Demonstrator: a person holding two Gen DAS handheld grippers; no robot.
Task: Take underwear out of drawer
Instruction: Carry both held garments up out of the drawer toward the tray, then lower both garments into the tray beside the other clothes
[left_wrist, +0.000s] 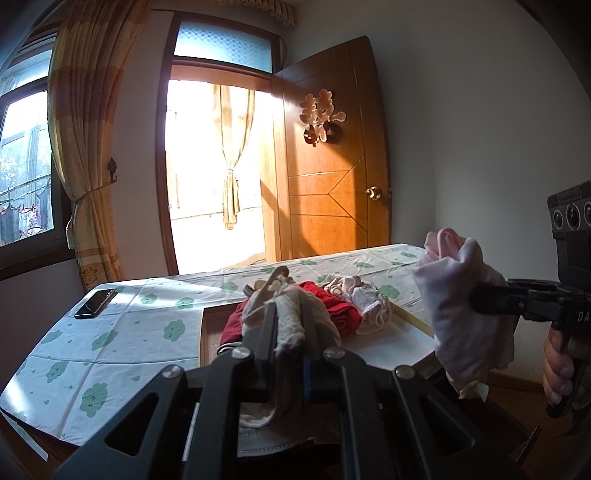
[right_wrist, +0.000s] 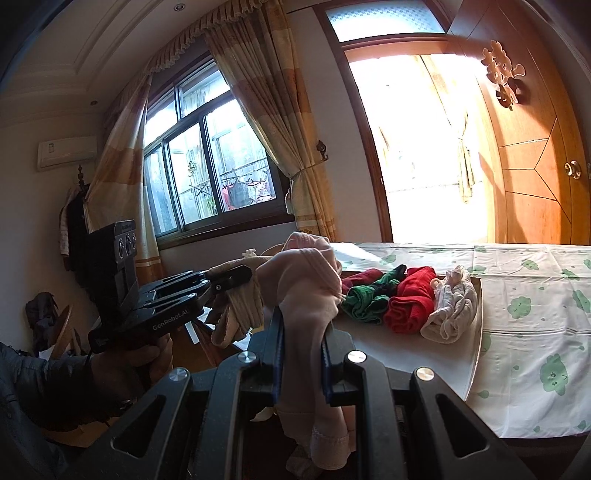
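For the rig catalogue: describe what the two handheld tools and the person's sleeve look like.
Both tools are matte black, with angular linkage arms and silver rivets. The left tool carries white "GenRobot.AI" lettering and a boxy camera block with round lenses. The right tool looks alike. The sleeve is dark grey.

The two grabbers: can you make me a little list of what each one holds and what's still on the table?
left gripper: shut on a beige garment
right gripper: shut on a pale pink garment
tray: red, green and white garments
table: flowered cloth, tray on it
phone: lying flat, left of tray
door: open
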